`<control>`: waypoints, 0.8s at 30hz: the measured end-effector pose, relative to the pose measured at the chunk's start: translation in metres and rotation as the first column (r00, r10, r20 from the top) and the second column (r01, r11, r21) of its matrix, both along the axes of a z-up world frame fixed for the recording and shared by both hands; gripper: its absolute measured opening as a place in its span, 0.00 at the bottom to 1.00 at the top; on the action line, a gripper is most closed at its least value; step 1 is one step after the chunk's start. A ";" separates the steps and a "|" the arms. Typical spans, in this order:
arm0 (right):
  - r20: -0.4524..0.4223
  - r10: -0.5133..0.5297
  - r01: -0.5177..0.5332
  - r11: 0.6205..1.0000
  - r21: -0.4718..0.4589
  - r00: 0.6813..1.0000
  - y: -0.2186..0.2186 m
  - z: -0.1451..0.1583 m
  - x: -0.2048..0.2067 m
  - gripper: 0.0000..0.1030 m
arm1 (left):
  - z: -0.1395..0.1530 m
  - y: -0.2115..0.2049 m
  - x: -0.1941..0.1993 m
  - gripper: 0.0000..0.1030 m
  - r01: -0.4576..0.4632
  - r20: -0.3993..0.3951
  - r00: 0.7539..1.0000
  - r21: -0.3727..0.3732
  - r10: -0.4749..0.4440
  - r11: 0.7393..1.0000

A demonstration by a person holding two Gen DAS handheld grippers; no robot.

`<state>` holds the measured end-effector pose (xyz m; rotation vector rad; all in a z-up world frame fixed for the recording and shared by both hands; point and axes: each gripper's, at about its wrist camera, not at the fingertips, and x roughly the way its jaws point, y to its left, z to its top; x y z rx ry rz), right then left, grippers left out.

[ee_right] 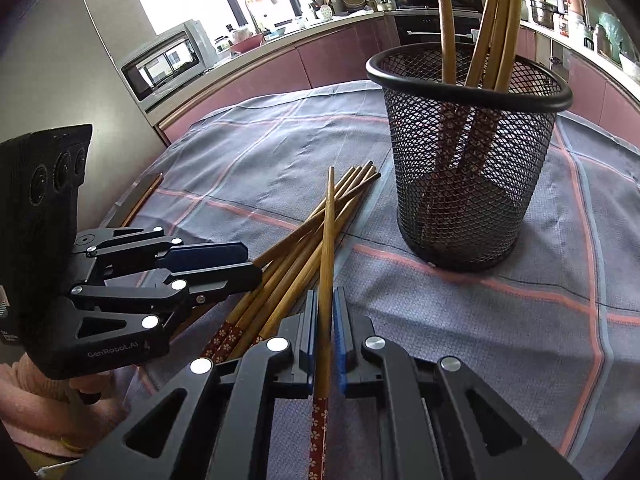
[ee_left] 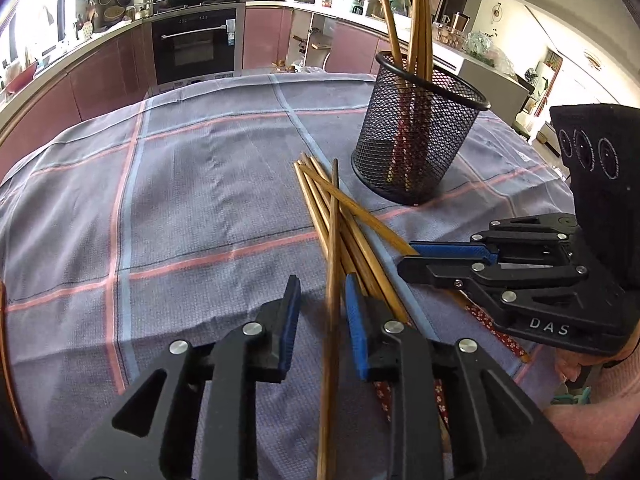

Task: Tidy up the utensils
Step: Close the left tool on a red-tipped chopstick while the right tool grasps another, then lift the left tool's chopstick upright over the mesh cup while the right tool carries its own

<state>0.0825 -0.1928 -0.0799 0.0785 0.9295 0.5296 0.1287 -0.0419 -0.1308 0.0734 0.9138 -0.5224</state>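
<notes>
1. Wooden and pale brown, one chopstick [ee_right: 326, 264] is clamped between the blue pads of the right gripper [ee_right: 325, 300], whose jaws are drawn in tight against both of its sides; its tip is pointed forward over the pile, and its red flower-patterned end is seen running back under the gripper
2. The left gripper [ee_left: 323, 286] is seen with its jaws partly apart; a second chopstick [ee_left: 332, 240] is passed lengthwise through the gap, close to the right-hand pad and clear of the left-hand one, so it is not pinched
3. The pile of chopsticks [ee_left: 320, 200] is spread on the checked grey tablecloth [ee_left: 180, 200], just beside the foot of the black mesh cup [ee_left: 420, 132] and between the two grippers
4. Several more chopsticks [ee_right: 484, 20] are stood in the cup, patterned ends down, and leaned against its rim
5. In the left wrist view the right gripper is seen from the side at the right edge, its fingertips set at the near end of the pile
6. The letters "DAS" are printed in white on the right gripper's body in the left wrist view
7. "GenRobot.AI" and a figure 4 are read on the left gripper's body in the right wrist view
8. Labels on the distant oven are too small to be read
</notes>
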 end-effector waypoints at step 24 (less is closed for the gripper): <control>0.114 0.008 -0.012 0.999 0.030 0.993 -0.017 0.035 -0.015 0.06 | 0.031 0.002 0.012 0.07 0.018 0.004 1.000 -0.090 -0.018 0.996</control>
